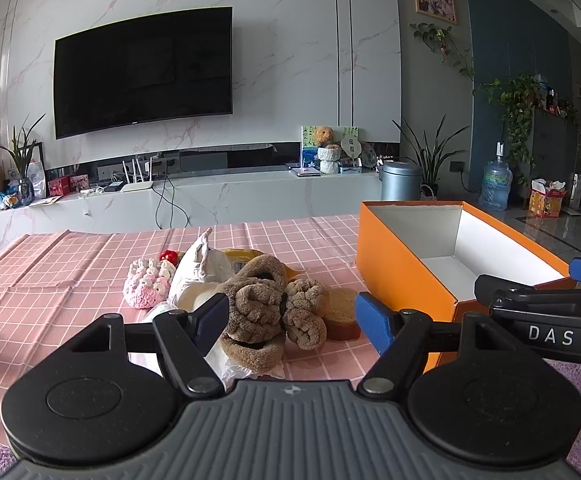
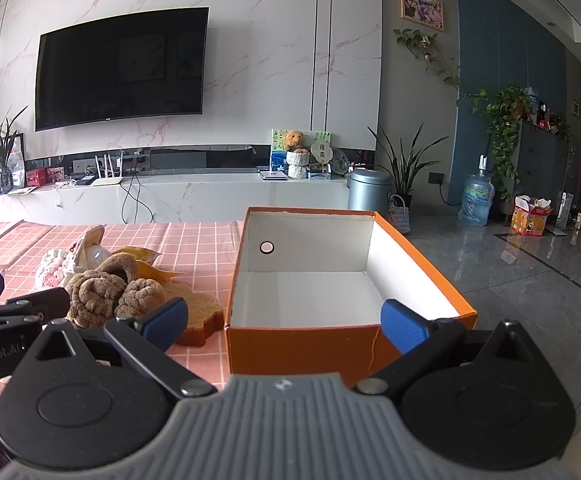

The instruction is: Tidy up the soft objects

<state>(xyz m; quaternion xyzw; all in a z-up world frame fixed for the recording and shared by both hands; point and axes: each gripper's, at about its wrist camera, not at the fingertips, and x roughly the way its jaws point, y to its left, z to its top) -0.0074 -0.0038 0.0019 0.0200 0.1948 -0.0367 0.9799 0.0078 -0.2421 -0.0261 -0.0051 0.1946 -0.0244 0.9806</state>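
Your left gripper (image 1: 290, 316) is spread wide around the fuzzy brown slippers (image 1: 268, 312), and your right gripper (image 2: 286, 320) gapes wide, holding nothing, over the orange box (image 2: 302, 344).

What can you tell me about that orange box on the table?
The orange box is an open, lidless cardboard carton, like a shoebox: orange outside, white inside, with a small round hole in its far end wall. It looks empty. It stands upright on the pink checked tablecloth, to the right of the pile of soft things, its near left corner close beside the toast-shaped toy. Neither gripper touches it; the right gripper hangs open just before its near wall.
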